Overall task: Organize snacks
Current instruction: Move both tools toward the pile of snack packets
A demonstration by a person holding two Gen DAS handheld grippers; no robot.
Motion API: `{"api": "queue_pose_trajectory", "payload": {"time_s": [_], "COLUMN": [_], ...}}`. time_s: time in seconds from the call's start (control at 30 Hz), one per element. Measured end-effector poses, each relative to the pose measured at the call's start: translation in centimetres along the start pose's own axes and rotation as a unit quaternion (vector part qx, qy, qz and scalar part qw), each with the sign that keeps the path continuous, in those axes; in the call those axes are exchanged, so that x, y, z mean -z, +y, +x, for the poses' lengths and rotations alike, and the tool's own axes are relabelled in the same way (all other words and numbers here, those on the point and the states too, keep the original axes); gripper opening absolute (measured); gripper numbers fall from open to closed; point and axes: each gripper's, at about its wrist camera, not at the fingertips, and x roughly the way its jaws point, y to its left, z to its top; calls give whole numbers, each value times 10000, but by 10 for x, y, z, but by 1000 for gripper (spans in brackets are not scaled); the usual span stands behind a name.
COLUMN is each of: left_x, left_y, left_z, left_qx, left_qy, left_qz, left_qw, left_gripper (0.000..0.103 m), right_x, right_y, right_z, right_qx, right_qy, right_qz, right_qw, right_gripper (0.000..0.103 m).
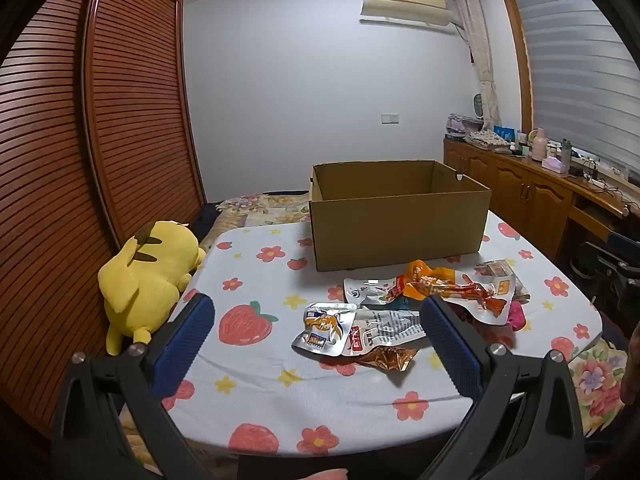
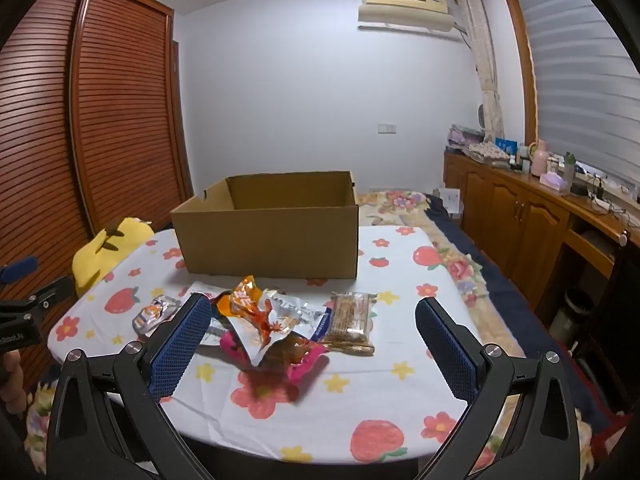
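Observation:
A pile of snack packets lies on the flowered table (image 1: 256, 376) in front of an open cardboard box (image 1: 400, 232). In the left wrist view I see a silver packet (image 1: 324, 330), an orange packet (image 1: 436, 282) and a copper foil packet (image 1: 386, 358). In the right wrist view the box (image 2: 268, 240) stands behind an orange packet (image 2: 248, 300), a biscuit pack (image 2: 350, 322) and a pink packet (image 2: 304, 364). My left gripper (image 1: 318, 314) is open and empty, above the near table edge. My right gripper (image 2: 314, 318) is open and empty, just short of the pile.
A yellow plush toy (image 1: 152, 276) lies at the table's left edge by the slatted wardrobe doors (image 1: 132, 112). A wooden cabinet (image 2: 516, 216) with bottles and clutter runs along the right wall. A flowered bed (image 2: 400, 204) lies behind the table.

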Motion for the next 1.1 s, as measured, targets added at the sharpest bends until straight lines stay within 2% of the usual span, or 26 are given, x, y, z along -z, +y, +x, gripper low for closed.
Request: {"api": "queue_pose_trajectory", "payload": {"time_s": [1.1], "left_x": [9], "left_y": [-5], "left_z": [15], "left_qx": [233], "left_qy": [161], "left_qz": [81], "left_qw": [9996], "left_gripper": [103], "right_x": [6], "right_y": [-10], "right_z": [6], "right_qx": [94], "right_qy": [38], "right_qz": [16], "right_qw": [9999], "right_gripper": [103]}}
